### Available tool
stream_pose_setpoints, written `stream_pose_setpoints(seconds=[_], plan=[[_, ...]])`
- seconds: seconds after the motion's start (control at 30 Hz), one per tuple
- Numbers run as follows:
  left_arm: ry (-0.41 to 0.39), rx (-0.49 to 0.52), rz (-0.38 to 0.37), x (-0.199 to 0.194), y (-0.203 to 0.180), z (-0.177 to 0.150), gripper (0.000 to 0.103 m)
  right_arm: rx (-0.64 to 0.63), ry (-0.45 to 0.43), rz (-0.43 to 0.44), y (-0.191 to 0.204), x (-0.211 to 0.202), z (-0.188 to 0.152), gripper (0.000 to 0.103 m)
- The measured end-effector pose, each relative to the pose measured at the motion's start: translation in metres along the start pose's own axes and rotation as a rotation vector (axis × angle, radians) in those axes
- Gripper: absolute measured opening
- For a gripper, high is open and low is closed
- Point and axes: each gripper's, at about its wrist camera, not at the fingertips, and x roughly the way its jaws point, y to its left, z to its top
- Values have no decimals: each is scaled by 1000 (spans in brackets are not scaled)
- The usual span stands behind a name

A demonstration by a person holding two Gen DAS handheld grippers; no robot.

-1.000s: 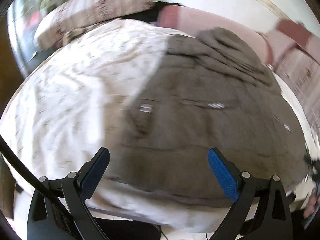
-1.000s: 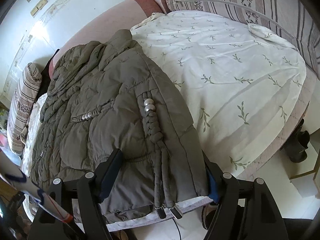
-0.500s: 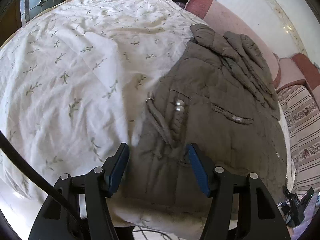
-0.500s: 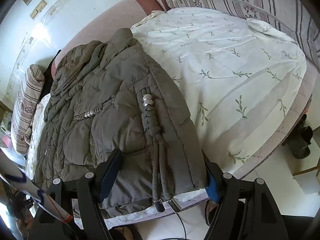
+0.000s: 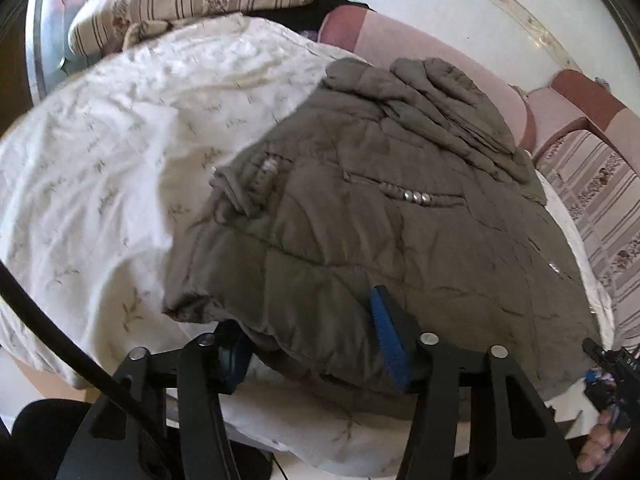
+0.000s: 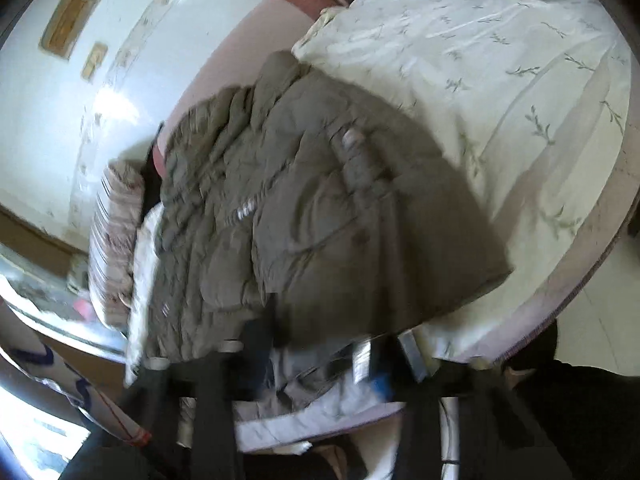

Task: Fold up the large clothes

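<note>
Covering almost all of the surface, the white bed sheet (image 5: 120,168) with small leaf prints lies over the bed, and on its side near the wall lies the big olive padded jacket (image 5: 380,216). The jacket lies partly doubled, I think, with its hood (image 5: 436,100) bunched at the far end toward the pink headboard (image 5: 404,40); I cannot tell how many folds it already has. Its lower hem hangs at the bed edge close to me. I judge the task is at an early or middle stage: the jacket is laid out, but it is not yet a compact bundle, and at least one fold from the hem toward the hood remains.

My left gripper (image 5: 316,344) is closing on the hem. The padded cloth already sits between the blue pads (image 5: 388,340) and bulges over them, so I have a grip on the jacket there.

My right gripper (image 6: 320,364) is closing too, at the other hem corner. This view is blurred; the cloth seems to be between the fingers, but I cannot tell if the hold is firm.

A braided cord with silver beads (image 5: 262,172) lies loose on the jacket front.
</note>
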Motion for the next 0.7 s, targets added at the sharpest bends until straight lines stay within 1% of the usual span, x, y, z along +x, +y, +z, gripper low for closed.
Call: stream_pose_setpoints(seconds=[0.03, 0.07, 0.2, 0.23, 0.33, 0.37, 0.47, 0.57, 0.7], plan=[[-6, 7, 9, 1, -1, 0, 47, 11, -4, 8, -3, 0, 4, 30], [-13, 19, 22, 1, -2, 0, 46, 5, -8, 3, -2, 0, 5, 29], [-19, 62, 73, 7, -8, -4, 46, -81, -9, -86, 10, 11, -7, 29], [-15, 68, 86, 10, -9, -6, 48, -109, -2, -117, 12, 14, -9, 30], [-16, 65, 100, 13, -8, -8, 56, -136, -9, -142, 13, 16, -11, 35], [-16, 68, 104, 14, -9, -8, 58, -140, -9, -140, 12, 17, -12, 38], [-26, 77, 116, 17, -10, -9, 60, -164, -26, -152, 14, 17, -15, 39], [-47, 73, 121, 16, -10, -12, 62, -171, -48, -137, 12, 16, -19, 40], [-21, 107, 132, 16, -12, -8, 62, -145, -43, -112, 8, 14, -17, 40]])
